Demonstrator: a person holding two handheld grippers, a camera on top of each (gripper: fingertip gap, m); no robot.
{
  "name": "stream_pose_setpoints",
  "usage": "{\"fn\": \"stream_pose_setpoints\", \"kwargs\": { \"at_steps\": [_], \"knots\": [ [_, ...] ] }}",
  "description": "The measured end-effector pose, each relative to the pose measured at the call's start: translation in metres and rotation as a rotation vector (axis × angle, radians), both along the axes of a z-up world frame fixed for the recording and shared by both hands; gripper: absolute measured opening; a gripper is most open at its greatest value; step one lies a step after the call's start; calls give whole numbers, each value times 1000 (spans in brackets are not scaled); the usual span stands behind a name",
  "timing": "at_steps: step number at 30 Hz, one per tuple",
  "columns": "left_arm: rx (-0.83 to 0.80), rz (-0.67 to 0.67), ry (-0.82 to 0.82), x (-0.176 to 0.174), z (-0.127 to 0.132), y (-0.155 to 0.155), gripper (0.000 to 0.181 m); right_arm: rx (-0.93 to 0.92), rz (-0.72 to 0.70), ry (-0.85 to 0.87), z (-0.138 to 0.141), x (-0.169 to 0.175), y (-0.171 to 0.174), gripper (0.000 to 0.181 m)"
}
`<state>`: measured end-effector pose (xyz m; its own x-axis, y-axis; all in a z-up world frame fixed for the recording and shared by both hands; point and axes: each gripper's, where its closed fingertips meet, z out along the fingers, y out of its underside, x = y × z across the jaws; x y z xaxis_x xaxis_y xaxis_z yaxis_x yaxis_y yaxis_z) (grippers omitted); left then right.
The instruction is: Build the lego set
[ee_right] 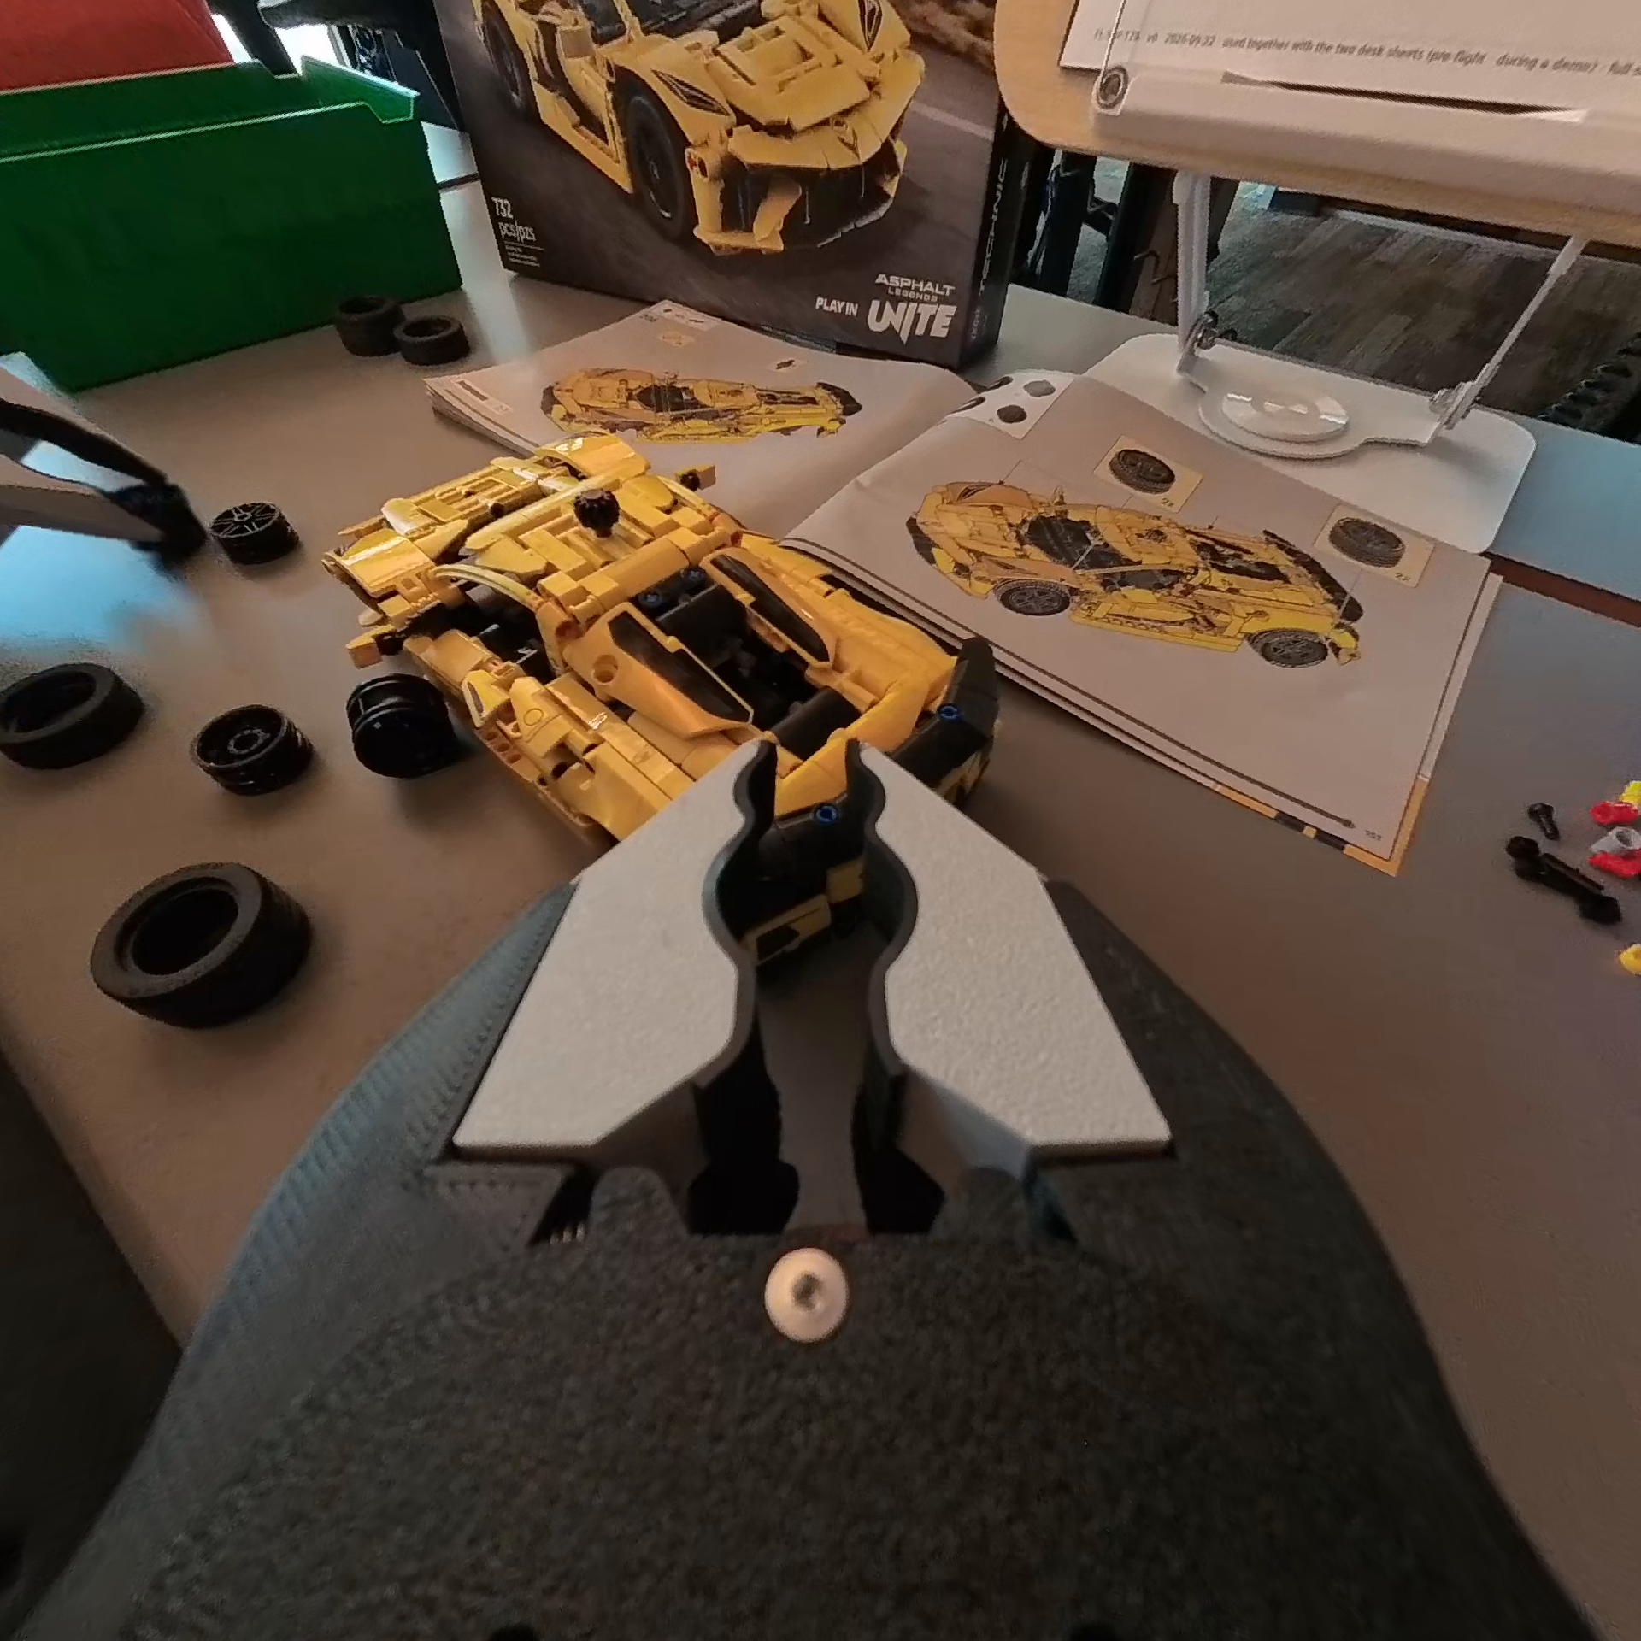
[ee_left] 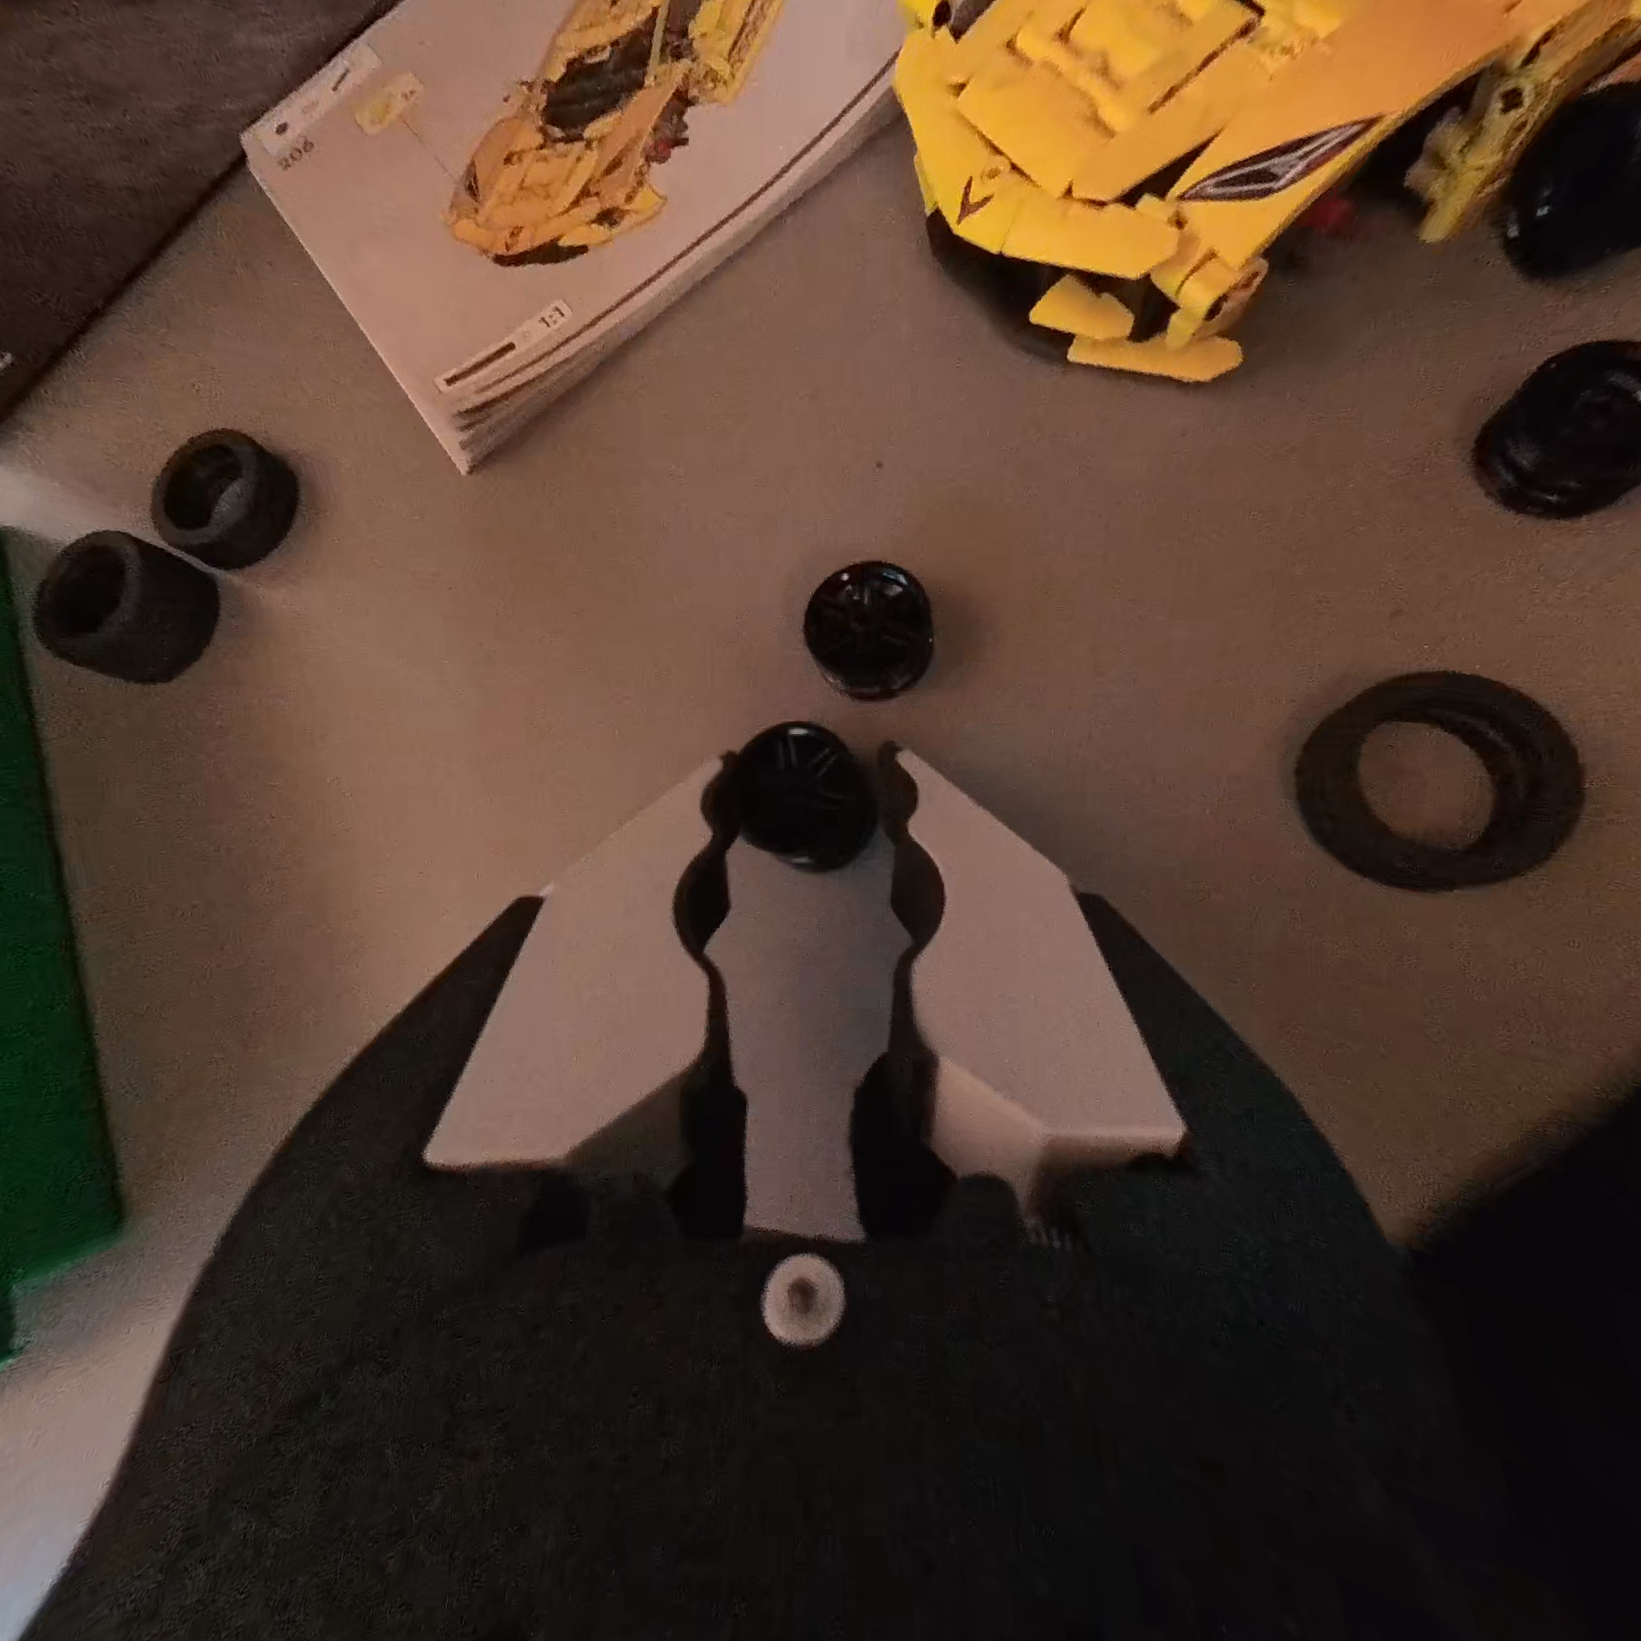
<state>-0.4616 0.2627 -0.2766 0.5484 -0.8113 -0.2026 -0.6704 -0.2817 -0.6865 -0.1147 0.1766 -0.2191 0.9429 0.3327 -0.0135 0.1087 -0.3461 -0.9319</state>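
While the yellow lego car (ee_right: 622, 639) lies mid-table with its rear end between the tips of the right claw (ee_right: 806, 777), whose grip I cannot tell, the left claw (ee_left: 808, 768) is released around a black rim (ee_left: 804, 795), one finger (ee_left: 622, 959) touching it. A green bin (ee_right: 204, 204) at upper left hides its contents, beside the set's box (ee_right: 710, 178); the open manual (ee_right: 1110, 577) lies just beyond the car. Around it lie four black rims, four tyres (ee_right: 200, 946) and a few small pieces (ee_right: 1598, 844) at the right edge.
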Motion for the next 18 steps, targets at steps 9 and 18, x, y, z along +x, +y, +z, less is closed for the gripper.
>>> {"fn": "stream_pose_setpoints", "kwargs": {
  "at_steps": [9, 18],
  "knots": [
    [-69, 1, -122, 1, 8, 5, 36, -5, -3, -2, -1, 1, 0, 15],
    [-114, 24, -113, -18, -2, 2, 31, -9, 2, -8, -3, -1, 0, 15]
  ]
}}
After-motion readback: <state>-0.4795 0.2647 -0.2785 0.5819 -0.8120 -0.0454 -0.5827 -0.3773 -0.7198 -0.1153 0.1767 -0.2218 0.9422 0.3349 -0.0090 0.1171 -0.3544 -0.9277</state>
